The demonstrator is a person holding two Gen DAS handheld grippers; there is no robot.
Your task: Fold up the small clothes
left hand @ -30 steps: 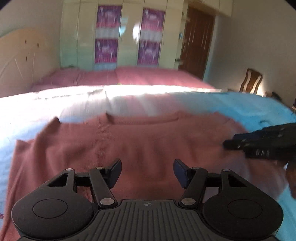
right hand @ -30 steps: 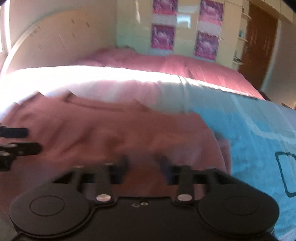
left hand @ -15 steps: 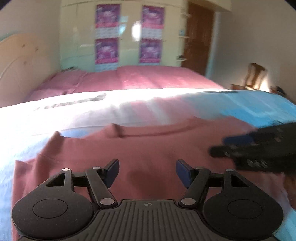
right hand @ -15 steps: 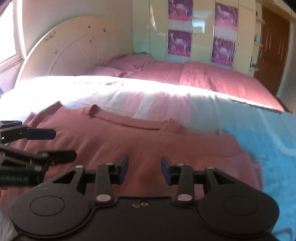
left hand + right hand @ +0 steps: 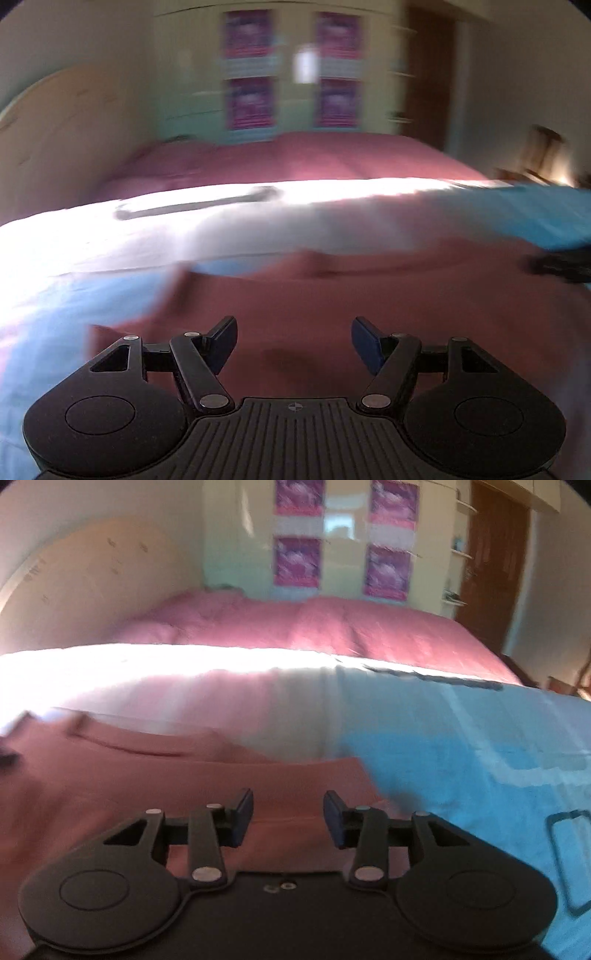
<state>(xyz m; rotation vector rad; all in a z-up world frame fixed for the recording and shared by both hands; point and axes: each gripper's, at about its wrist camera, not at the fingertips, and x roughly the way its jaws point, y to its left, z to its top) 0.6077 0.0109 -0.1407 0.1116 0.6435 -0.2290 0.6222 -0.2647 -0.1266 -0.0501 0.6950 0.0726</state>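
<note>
1. Bed (image 5: 480, 760) covered by a sheet, light blue toward the right edge, washed white across the far part by a strong band of sunlight (image 5: 166, 664).
2. Pink-maroon quilt (image 5: 332, 627) lies along the bed's far edge.
3. Cream curved headboard (image 5: 92, 576) at the far left corner.
4. Pale green wardrobe (image 5: 343, 535) on the back wall, with four purple posters (image 5: 297, 561).
5. Brown wooden door (image 5: 495, 561) right of the wardrobe.
6. Wooden chair (image 5: 543, 151) near the far right corner, blurred.
</note>
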